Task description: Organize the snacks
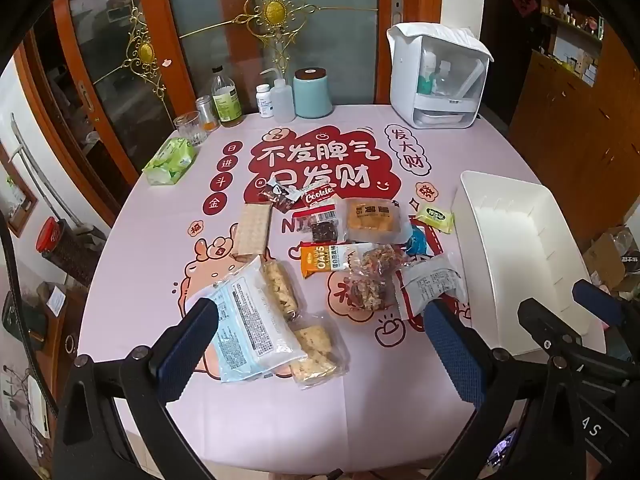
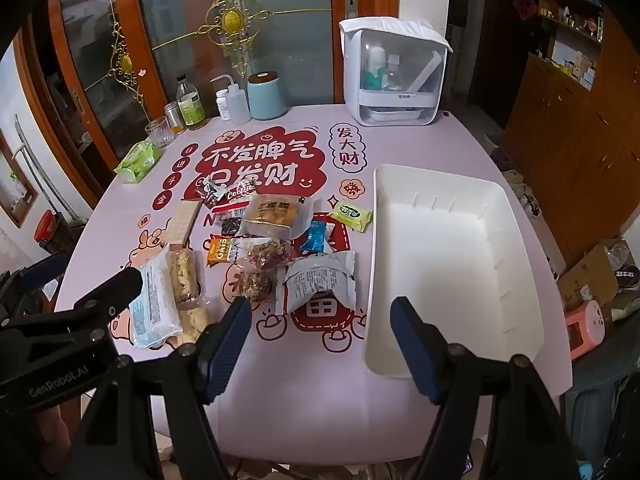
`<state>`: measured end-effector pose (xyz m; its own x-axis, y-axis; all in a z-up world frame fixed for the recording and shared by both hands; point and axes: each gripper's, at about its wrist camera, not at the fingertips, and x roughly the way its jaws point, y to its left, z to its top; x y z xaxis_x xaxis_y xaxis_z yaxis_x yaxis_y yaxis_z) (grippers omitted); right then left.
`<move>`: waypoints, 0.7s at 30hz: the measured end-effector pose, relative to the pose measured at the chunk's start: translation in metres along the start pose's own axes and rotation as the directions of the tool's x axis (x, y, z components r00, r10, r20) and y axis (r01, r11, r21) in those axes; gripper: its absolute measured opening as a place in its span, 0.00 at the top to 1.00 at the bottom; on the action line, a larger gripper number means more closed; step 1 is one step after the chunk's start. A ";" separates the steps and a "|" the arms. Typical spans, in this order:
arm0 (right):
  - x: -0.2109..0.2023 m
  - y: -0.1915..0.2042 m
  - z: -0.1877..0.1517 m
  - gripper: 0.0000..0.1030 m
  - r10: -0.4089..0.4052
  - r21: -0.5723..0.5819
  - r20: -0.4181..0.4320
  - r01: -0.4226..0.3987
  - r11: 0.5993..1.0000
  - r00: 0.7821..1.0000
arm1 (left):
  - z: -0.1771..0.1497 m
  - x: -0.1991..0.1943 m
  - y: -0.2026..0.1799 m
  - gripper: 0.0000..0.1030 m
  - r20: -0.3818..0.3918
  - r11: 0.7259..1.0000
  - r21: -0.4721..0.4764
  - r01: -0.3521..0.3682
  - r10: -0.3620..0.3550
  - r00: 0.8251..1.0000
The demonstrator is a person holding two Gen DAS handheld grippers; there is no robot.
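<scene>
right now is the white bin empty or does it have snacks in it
Empty. The white bin shows only its bare floor and divider slots; the snacks all lie on the tablecloth beside it.

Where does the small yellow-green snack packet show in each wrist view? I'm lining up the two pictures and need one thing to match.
Left wrist view: the yellow-green packet lies right of centre, just left of the white bin's far corner.
Right wrist view: the yellow-green packet lies near the centre, just left of the white bin's left wall.
Shared landmark: the white dispenser at the table's far edge.
</scene>
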<state>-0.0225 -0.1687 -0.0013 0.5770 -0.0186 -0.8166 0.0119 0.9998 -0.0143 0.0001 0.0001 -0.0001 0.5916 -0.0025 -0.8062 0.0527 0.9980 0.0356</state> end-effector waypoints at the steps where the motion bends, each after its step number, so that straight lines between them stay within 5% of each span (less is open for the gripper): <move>1: 0.000 0.000 0.000 0.29 0.000 0.001 0.001 0.000 1.000 1.000 | 0.000 0.000 0.000 0.01 0.000 1.000 0.001 0.000 0.000 1.000; 21: -0.001 -0.002 0.001 0.30 0.009 0.005 -0.001 -0.009 1.000 1.000 | 0.004 -0.002 -0.003 0.02 0.002 1.000 0.007 0.029 -0.029 1.000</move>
<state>-0.0225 -0.1707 0.0006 0.5759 -0.0096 -0.8175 0.0109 0.9999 -0.0040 0.0021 -0.0033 0.0040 0.5913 -0.0315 -0.8059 0.0755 0.9970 0.0164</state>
